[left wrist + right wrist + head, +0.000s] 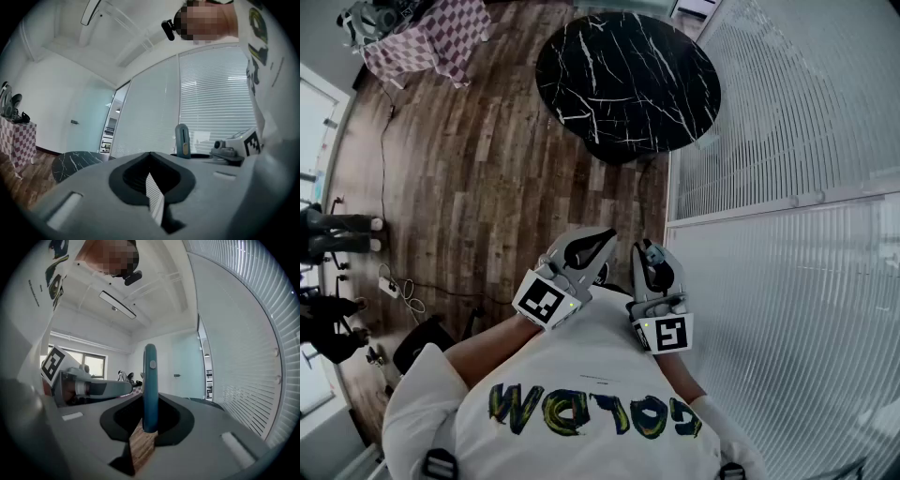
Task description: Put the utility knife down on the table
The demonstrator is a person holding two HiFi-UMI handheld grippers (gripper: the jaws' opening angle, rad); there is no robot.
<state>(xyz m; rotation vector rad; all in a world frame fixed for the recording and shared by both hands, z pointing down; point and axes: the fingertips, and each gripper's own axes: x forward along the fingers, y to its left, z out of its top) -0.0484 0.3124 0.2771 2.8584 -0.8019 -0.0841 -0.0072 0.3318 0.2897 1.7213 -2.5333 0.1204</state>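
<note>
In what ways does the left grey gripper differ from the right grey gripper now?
The right grey gripper is shut on a slim blue utility knife standing upright between its jaws; the left grey gripper holds nothing, jaws together. In the head view the left gripper slants toward the right one, which points straight ahead. Both share one grey two-jaw design.

Head cam sits way up top and stares almost straight down at both grippers, the wood floor (pixel 469 187) and the round black table (pixel 628 80). The other two ride right on the left gripper (pixel 598 246) and right gripper (pixel 645 255), super close, looking level along their jaws. The left one catches the table too, and each sees the other gripper beside it.
</note>
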